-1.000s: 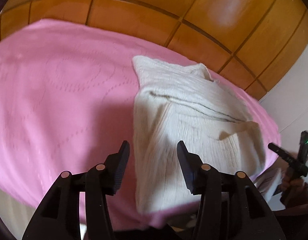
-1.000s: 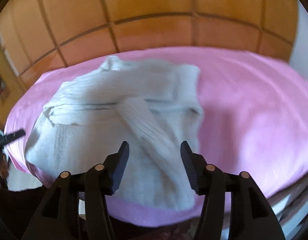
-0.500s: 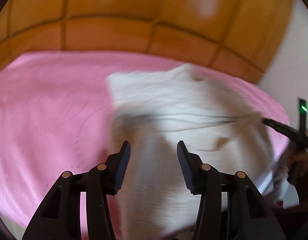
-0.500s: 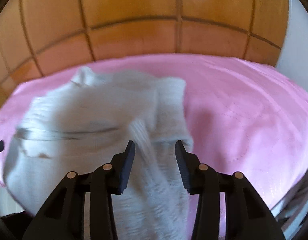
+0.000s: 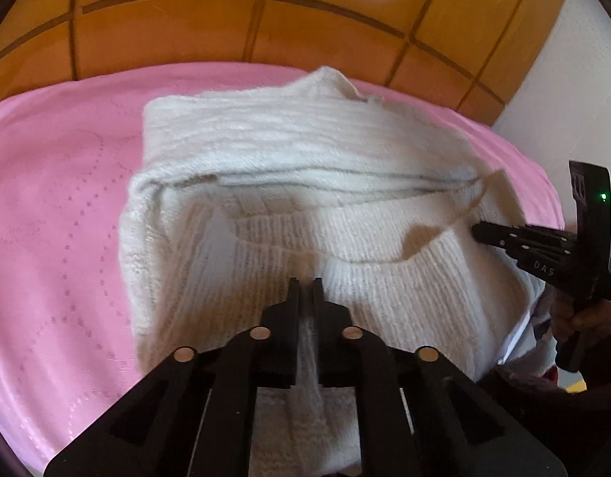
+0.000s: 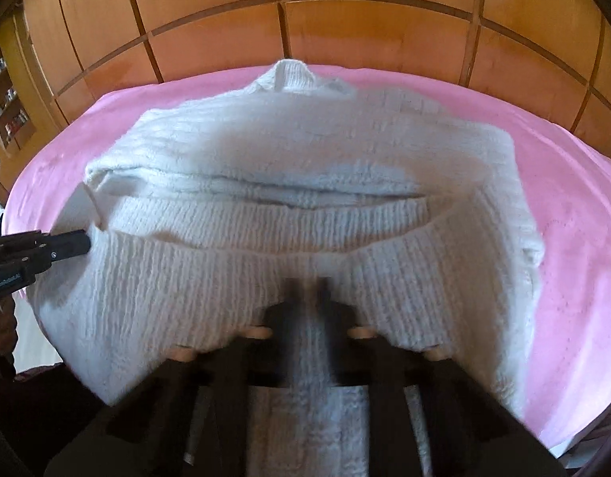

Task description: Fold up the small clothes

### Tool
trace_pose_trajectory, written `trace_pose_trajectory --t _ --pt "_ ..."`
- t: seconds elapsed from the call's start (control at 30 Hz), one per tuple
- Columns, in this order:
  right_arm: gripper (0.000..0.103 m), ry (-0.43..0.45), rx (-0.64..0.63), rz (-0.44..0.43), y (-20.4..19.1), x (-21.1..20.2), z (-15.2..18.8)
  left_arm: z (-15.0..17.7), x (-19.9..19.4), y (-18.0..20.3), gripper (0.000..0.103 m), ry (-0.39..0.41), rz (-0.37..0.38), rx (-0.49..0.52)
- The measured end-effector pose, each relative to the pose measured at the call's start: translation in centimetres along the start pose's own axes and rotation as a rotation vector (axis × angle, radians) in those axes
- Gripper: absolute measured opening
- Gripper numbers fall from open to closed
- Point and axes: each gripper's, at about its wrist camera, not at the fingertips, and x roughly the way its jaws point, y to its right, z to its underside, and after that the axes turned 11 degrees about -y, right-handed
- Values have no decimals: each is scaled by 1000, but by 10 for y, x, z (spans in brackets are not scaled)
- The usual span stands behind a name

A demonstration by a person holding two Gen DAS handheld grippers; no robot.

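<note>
A cream ribbed knit sweater [image 5: 305, 151] lies partly folded on a pink quilted cover [image 5: 59, 214]. My left gripper [image 5: 305, 290] is shut on the sweater's near ribbed edge, with fabric pinched between the fingers. My right gripper [image 6: 307, 290] is shut on the same near edge, further to the right; the sweater [image 6: 305, 151] fills its view. Each gripper shows in the other's view, the right one [image 5: 480, 232] at the sweater's right side and the left one [image 6: 85, 244] at its left side. The near edge is raised off the cover.
An orange panelled wall [image 5: 265, 12] stands behind the pink cover [image 6: 575, 198]. A white wall [image 5: 575, 79] is at the right. Shelves with small items [image 6: 3, 103] show at far left in the right wrist view.
Both grippers went from open above the sweater to shut on its near edge. Both moved in closer, and the near edge now lifts between them.
</note>
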Motion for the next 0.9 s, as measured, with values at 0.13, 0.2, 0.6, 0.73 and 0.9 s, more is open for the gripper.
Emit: trace_pose_trajectory --t 0.13,0.2,0.6,0.73,0.9 --pt "4 64 13 -5 1 -23 -2 2 -19 1 2 75 -2 -19" --pt "4 115 36 -12 3 -39 -4 0 -33 -3 2 121 8 -50" --pt "5 69 142 46 24 18 -18 -36 26 -14 0 45 -178 -110" --pt "5 77 126 70 21 19 -16 -30 14 -13 0 61 -174 -115" --pt "7 81 128 67 23 21 -16 -13 -15 -27 51 107 -184 -145"
